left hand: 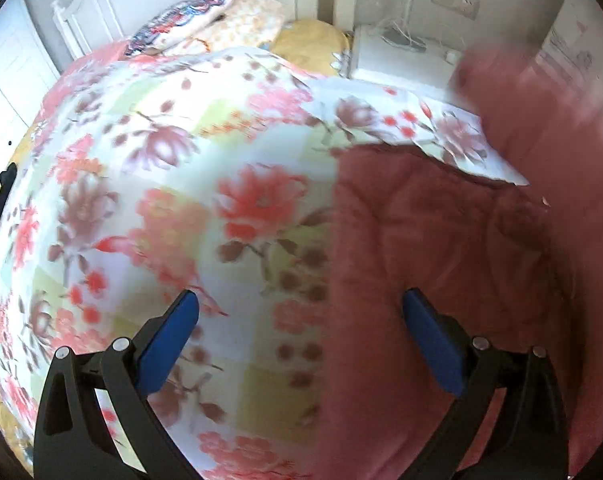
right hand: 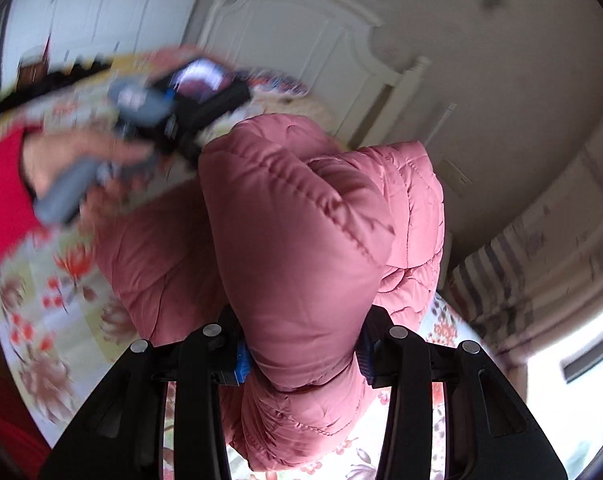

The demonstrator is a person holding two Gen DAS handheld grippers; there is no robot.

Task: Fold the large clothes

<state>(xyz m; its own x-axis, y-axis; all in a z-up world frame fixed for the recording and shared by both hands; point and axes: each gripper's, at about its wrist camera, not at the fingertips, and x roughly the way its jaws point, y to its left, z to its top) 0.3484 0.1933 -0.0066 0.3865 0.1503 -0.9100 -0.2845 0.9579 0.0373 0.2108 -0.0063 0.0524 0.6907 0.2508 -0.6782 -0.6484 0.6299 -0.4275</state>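
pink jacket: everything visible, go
The pink puffer jacket is quilted with stitched seams and a smooth, slightly shiny shell. It lies partly spread on the floral bedspread; one bunched part is lifted and clamped in the right gripper, its blue pads pressing either side. The left gripper hangs open above it, not touching. Motion blur hides zips and cuffs.

The left gripper (left hand: 299, 312) has its jaws spread wide, with nothing between the blue pads (left hand: 169, 344). It hovers above a floral bedspread (left hand: 149, 184). A pink quilted jacket (left hand: 433, 240) lies ahead and to the right of the gripper, partly beneath its right finger. A blurred fold of the jacket rises at the far right. Pillows (left hand: 221, 24) lie far ahead. A white bedside unit (left hand: 401, 56) stands ahead to the right.
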